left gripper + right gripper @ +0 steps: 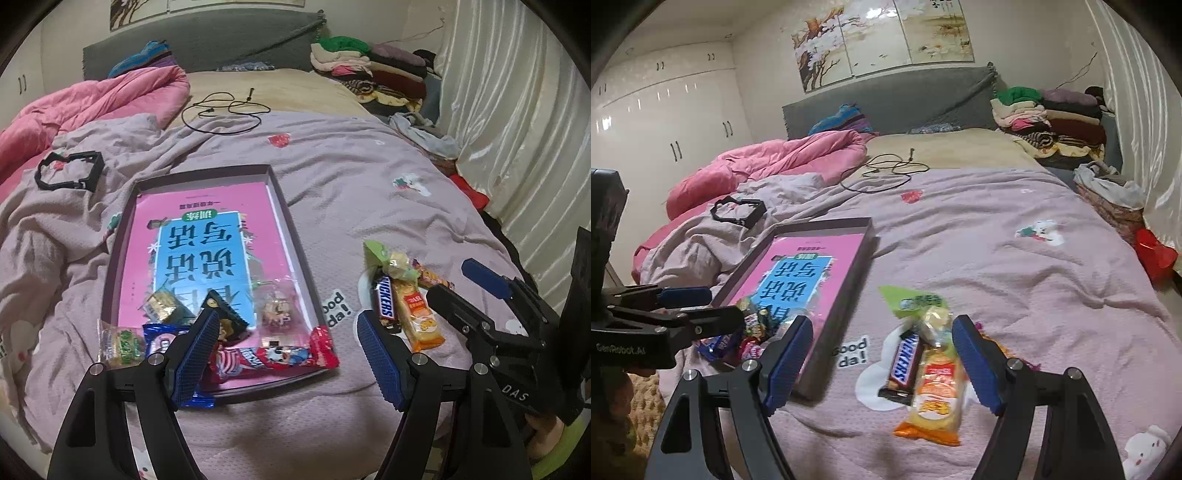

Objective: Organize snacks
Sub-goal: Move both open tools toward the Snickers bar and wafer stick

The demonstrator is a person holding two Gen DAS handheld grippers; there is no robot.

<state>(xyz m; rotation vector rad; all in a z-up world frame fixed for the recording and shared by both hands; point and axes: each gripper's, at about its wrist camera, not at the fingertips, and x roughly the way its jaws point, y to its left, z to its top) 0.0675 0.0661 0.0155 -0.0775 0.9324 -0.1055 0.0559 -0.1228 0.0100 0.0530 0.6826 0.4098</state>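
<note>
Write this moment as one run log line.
left tongs: open, empty | right tongs: open, above Snickers bar | tray: some snacks inside

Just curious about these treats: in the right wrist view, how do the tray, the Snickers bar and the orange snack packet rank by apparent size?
1. Tray, by far largest.
2. Orange snack packet.
3. Snickers bar, slightly smaller; they lie side by side, so the comparison seems fair.

Everything sits on your bed (pixel 1015 280), on its lilac cover. Shallow tray (pixel 295 236) lies ahead of your left jaws, near end under them. Snickers bar (pixel 905 362) and orange packet (pixel 938 398) lie side by side, touching, below your right jaws; green packet (pixel 912 301) just beyond. Further ahead: black frame (pixel 738 212), black cable (pixel 886 170), pink duvet (pixel 768 162), folded clothes (pixel 1049 118).
</note>
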